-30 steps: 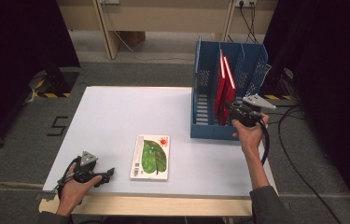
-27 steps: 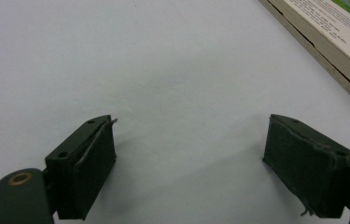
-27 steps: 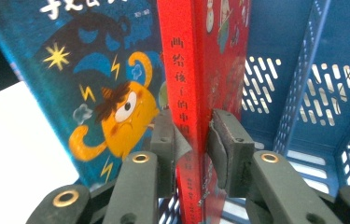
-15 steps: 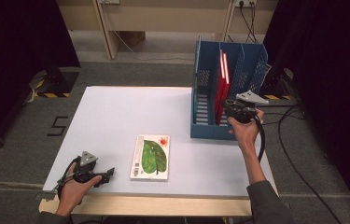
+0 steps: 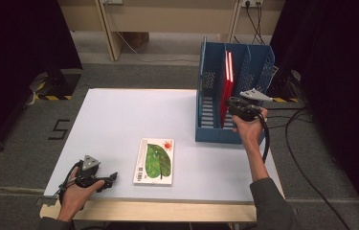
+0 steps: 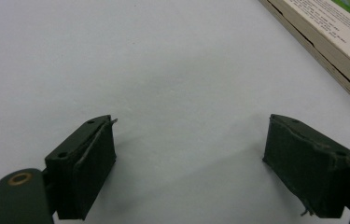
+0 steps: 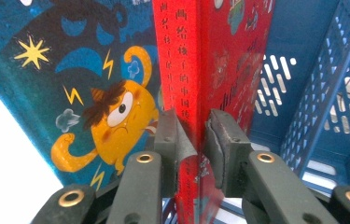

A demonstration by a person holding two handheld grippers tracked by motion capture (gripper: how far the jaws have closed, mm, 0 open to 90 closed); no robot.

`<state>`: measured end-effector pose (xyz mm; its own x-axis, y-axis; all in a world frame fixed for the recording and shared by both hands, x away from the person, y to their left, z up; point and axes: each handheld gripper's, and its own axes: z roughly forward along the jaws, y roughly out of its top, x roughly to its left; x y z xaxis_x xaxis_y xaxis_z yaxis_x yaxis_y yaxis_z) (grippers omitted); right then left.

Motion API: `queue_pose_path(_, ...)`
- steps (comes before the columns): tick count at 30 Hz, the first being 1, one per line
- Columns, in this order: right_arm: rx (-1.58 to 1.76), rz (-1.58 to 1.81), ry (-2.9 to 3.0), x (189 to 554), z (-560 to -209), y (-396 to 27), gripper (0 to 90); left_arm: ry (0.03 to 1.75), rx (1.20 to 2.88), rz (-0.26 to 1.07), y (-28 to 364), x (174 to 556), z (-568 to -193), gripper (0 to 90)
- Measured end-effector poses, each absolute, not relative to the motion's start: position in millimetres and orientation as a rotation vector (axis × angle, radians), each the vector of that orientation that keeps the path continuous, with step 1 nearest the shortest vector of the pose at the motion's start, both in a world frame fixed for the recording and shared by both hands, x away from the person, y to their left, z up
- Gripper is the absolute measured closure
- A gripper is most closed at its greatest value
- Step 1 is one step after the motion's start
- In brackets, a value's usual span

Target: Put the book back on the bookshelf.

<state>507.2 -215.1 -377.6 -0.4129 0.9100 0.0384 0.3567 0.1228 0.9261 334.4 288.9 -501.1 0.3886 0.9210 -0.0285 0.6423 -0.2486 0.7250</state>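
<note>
Setting: white worktop [image 5: 119, 124] on a grey floor, dark curtains at both sides, a pale wooden bench behind.
Rack: blue file rack [image 5: 209, 103] stands at the worktop's far right, upright, with perforated walls and several slots.
Rack contents: red book [image 5: 227, 81] stands on edge in a middle slot; in the right gripper view a blue picture book [image 7: 79, 93] with an orange cartoon creature stands just beside it. Whether other slots hold anything I cannot tell.
Right gripper: right gripper [image 7: 193, 135] is clamped on the spine of the red book, low down, one jaw on each side.
Left gripper: left gripper [image 6: 189, 172] rests on the near left of the worktop, jaws wide apart with nothing between them.
Loose book: leaf-cover book [image 5: 155, 161] lies flat near the front edge, apart from both grippers.
Risk, slip: the hold is narrow and only on the spine, so the red book could twist or slide out.
Risk, snag: the blue picture book may be dragged or tipped.
Risk, rack: a sideways pull could shift or tilt the light rack.
</note>
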Motion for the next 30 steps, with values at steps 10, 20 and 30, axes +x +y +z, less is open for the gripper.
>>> queue_pose_path(10, 1.190, 1.237, 1.885, 504.7, -382.7, -217.7, 77.5, 1.338, 1.989, 0.540, 288.7, 334.6, -501.0, 15.0)
queue_pose_path(20, 1.210, 1.222, 1.911, 509.1, -383.1, -217.8, 78.6, 1.336, 1.989, 0.539, 288.9, 334.5, -501.0, 15.0)
queue_pose_path(30, 1.213, 1.221, 1.908, 510.3, -385.9, -217.2, 79.5, 1.337, 1.989, 0.541, 288.8, 334.4, -501.0, 15.1)
